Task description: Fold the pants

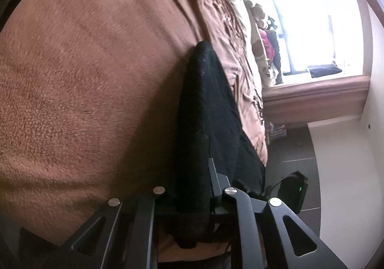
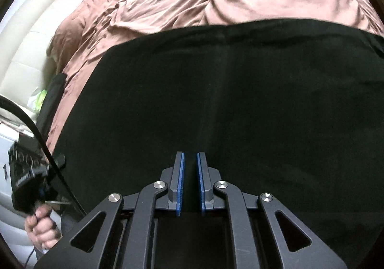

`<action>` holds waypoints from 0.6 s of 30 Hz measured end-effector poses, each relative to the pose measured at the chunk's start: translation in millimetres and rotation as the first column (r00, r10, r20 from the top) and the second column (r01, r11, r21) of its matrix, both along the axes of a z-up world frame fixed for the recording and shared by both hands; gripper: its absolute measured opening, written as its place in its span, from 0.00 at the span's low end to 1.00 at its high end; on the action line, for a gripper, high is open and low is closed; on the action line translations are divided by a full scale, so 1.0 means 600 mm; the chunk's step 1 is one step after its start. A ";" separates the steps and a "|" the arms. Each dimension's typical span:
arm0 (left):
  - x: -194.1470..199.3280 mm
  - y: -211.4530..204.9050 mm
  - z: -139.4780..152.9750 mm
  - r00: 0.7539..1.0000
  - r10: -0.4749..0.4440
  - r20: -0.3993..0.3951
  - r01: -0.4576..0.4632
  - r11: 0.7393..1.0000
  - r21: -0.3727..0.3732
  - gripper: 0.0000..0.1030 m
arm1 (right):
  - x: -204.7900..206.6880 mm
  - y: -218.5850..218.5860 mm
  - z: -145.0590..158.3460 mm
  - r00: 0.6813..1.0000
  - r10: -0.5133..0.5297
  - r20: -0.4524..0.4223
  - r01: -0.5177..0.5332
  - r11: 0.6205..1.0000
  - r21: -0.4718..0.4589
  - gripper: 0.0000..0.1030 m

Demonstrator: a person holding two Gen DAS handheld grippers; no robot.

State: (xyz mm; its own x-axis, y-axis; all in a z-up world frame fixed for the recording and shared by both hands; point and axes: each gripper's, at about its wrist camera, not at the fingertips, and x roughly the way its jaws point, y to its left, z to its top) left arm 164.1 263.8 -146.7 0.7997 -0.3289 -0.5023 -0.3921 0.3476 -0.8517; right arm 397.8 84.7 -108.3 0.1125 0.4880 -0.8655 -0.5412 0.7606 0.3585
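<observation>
The black pants (image 2: 216, 100) lie spread across the brown bedcover (image 2: 192, 0). In the left wrist view a fold of pants (image 1: 206, 113) rises between the left gripper (image 1: 192, 197) fingers, which pinch the cloth at its near edge. The right gripper (image 2: 190, 180) hangs over the flat middle of the pants, its blue pads (image 2: 180, 180) close together with only a narrow gap and nothing between them.

To fold well, the left grip should stay firm while the edge is carried straight across, and the right gripper can press the crease line so the layers meet evenly without bunching.
</observation>
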 end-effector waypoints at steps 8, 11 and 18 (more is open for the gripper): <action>0.017 -0.032 0.075 0.998 -0.018 0.061 0.013 0.997 0.071 0.14 | -0.034 -0.025 0.002 0.999 0.034 -0.020 -0.033 0.999 0.039 0.07; 0.026 -0.045 0.094 0.996 -0.028 0.086 0.020 0.996 0.085 0.14 | -0.054 -0.031 -0.004 0.998 0.061 -0.023 -0.060 0.998 0.037 0.07; 0.052 -0.082 0.135 0.990 -0.074 0.119 0.060 0.991 0.121 0.14 | -0.078 -0.045 -0.010 0.996 0.088 -0.035 -0.086 0.995 0.050 0.07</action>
